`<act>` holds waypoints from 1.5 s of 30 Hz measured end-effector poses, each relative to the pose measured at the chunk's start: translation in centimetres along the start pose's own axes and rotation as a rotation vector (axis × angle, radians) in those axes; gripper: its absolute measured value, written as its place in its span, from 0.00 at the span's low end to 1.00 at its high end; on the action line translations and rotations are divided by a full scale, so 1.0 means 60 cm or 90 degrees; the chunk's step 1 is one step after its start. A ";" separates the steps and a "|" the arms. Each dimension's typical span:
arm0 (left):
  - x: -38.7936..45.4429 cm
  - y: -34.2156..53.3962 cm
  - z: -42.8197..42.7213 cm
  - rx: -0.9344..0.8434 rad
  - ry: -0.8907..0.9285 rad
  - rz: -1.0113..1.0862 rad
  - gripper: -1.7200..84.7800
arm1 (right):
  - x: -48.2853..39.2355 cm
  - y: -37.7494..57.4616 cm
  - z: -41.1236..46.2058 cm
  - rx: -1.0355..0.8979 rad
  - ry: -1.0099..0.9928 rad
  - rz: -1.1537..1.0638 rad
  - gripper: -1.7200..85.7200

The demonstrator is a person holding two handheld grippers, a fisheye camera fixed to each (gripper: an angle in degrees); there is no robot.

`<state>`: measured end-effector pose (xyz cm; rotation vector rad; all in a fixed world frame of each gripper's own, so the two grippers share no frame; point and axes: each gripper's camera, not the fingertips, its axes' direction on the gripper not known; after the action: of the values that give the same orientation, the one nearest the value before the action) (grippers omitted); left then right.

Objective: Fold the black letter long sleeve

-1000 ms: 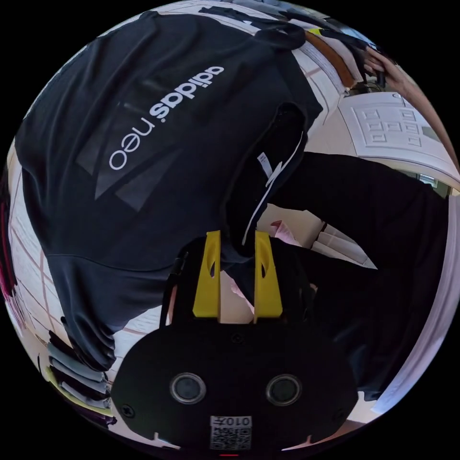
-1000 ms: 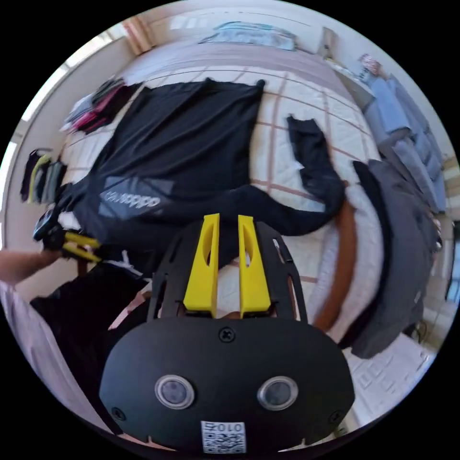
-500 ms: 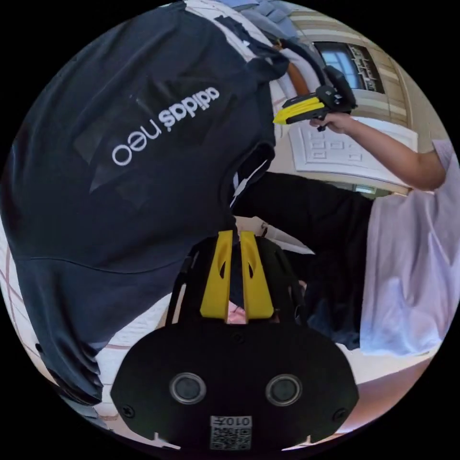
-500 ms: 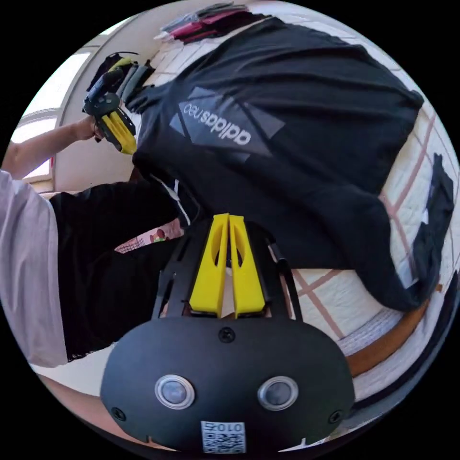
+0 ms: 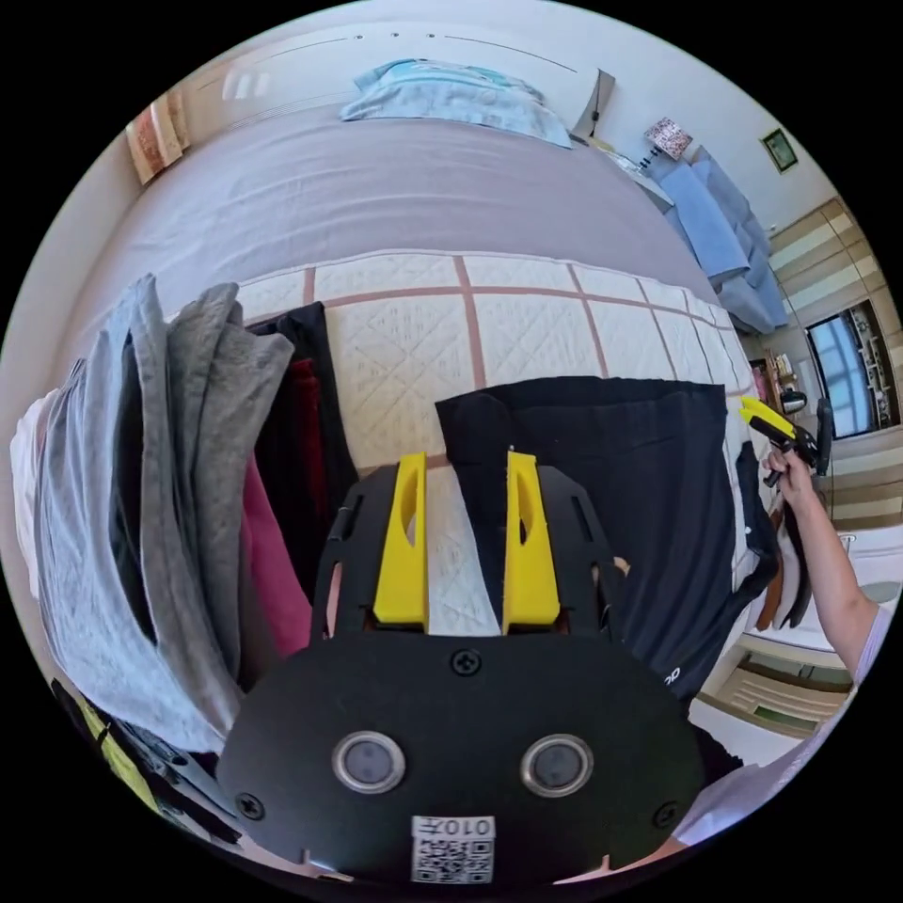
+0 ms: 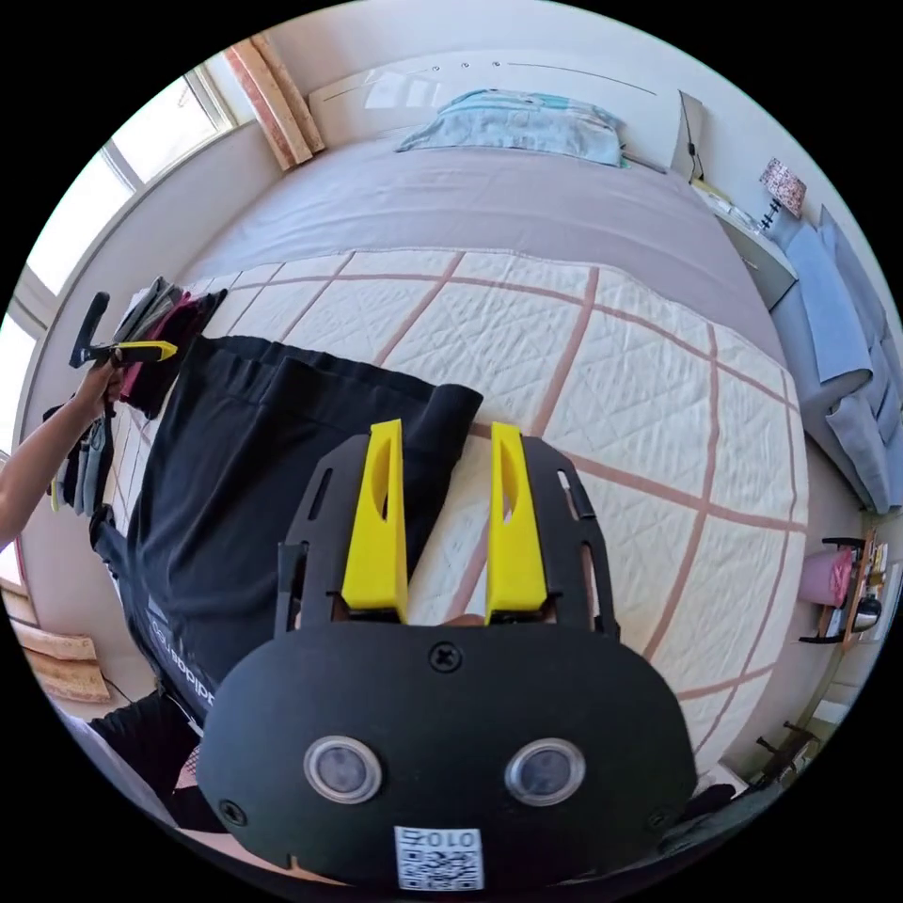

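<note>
Since a second ago I've let go: both yellow tongs, left [image 5: 466,541] and right [image 6: 442,513], gape wide and empty over the black lettered long-sleeve shirt [image 6: 273,489] lying flat on the quilted bed [image 6: 611,376], spread between them, each about equally near.

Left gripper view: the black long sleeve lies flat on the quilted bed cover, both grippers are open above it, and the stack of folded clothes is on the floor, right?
Not quite. In the left gripper view the stack of folded clothes lies on the bed cover, beside the black long sleeve, not on the floor. The rest holds: the left gripper and the right gripper are open above the shirt.
</note>
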<state>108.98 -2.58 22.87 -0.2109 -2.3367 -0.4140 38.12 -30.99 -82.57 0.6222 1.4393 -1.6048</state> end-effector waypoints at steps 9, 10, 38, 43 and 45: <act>0.019 -0.014 0.075 -0.018 0.114 0.063 0.09 | 0.032 0.026 0.062 0.018 -0.106 0.003 0.07; 0.023 -0.006 0.076 -0.008 0.093 0.053 0.07 | 0.033 0.030 0.060 0.020 -0.106 0.010 0.06; 0.127 -0.023 0.038 0.102 -0.208 0.018 0.02 | 0.095 -0.034 -0.078 0.104 0.062 0.023 0.05; 0.183 0.141 -0.016 0.190 -0.164 0.034 0.02 | -0.043 0.095 -0.163 0.117 0.012 -0.062 0.06; 0.199 0.212 0.004 0.173 -0.146 0.031 0.02 | -0.123 0.182 -0.163 0.074 -0.070 -0.082 0.06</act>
<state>103.74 9.73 34.04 -0.1914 -2.5756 -0.0461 49.28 -19.10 -84.30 0.5076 1.3349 -1.8050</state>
